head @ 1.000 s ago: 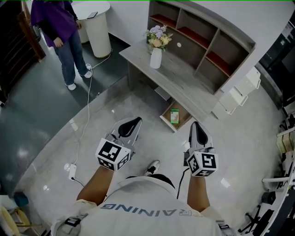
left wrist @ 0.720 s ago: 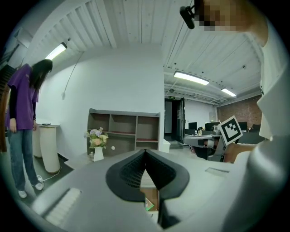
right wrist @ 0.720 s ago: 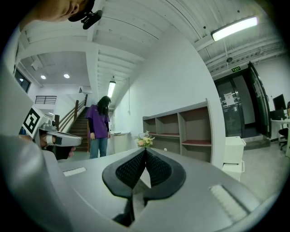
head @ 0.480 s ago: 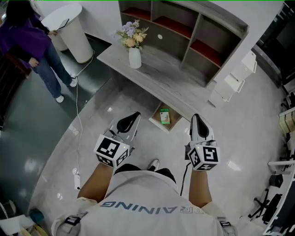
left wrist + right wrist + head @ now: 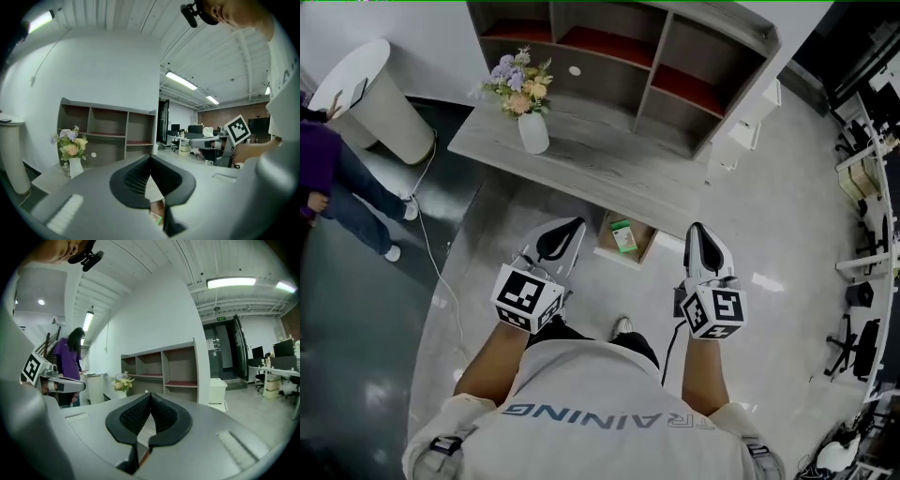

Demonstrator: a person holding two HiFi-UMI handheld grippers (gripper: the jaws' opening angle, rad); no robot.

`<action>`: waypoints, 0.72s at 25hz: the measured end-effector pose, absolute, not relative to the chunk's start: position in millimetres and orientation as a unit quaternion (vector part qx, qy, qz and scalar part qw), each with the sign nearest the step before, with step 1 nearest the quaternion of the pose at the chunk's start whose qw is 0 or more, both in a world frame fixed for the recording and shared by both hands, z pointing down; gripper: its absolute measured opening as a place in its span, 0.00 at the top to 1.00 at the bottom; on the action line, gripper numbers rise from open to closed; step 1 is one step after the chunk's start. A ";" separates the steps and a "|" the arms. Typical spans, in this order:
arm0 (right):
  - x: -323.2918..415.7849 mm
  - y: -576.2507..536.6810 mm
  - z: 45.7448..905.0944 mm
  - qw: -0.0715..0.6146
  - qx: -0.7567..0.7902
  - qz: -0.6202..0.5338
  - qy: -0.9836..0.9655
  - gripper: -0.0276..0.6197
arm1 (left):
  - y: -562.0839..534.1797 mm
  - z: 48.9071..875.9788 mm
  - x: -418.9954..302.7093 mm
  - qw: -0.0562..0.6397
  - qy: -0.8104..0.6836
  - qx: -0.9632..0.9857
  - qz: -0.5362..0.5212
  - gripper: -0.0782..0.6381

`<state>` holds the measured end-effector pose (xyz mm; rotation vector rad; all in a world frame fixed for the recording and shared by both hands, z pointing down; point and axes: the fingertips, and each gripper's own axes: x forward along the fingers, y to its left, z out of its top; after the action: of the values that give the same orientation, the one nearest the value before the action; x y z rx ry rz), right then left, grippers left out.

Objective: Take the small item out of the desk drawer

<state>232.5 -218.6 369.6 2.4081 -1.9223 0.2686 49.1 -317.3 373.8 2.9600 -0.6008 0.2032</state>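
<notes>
The desk drawer (image 5: 607,251) stands pulled out under the grey desk (image 5: 609,173). A small green and white item (image 5: 623,236) lies in it. My left gripper (image 5: 573,226) hovers just left of the drawer, above the floor, with its jaws shut and nothing in them. My right gripper (image 5: 697,228) hangs to the drawer's right, also shut and empty. In the left gripper view the left gripper (image 5: 150,158) has its dark pads touching, and a bit of green shows below them. In the right gripper view the right gripper (image 5: 150,395) points at the shelf unit, pads together.
A white vase of flowers (image 5: 532,131) stands on the desk in front of a shelf unit (image 5: 619,47). A person in purple (image 5: 328,178) stands at far left by a white round stand (image 5: 380,103). A cable (image 5: 431,272) runs over the floor. A white cabinet (image 5: 750,117) is at the desk's right end.
The desk and open drawer have come nearer and shifted left in the head view, now lying between the two grippers. The person in purple has slid to the left edge. Both grippers stay shut.
</notes>
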 end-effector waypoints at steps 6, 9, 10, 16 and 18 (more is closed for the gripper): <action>210.1 -235.3 379.3 0.041 0.804 0.088 -0.587 0.93 | -356.0 384.3 35.8 0.053 -0.163 0.983 0.070 0.89; 209.4 -233.8 384.2 0.049 0.805 0.093 -0.584 0.92 | -354.5 385.7 34.3 0.062 -0.162 0.982 0.069 0.89; 210.8 -233.6 385.3 0.052 0.804 0.095 -0.585 0.90 | -353.0 386.1 35.1 0.063 -0.163 0.982 0.069 0.89; 217.2 -232.8 398.5 0.068 0.788 0.112 -0.601 0.69 | -344.6 390.9 41.8 0.075 -0.177 0.979 0.074 0.89; 219.3 -230.9 402.4 0.073 0.784 0.115 -0.606 0.59 | -340.8 391.2 43.1 0.076 -0.184 0.977 0.076 0.89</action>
<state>219.3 -230.9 402.4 2.3547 -1.8186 0.3466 43.1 -340.8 391.2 2.9292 -0.5505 0.2266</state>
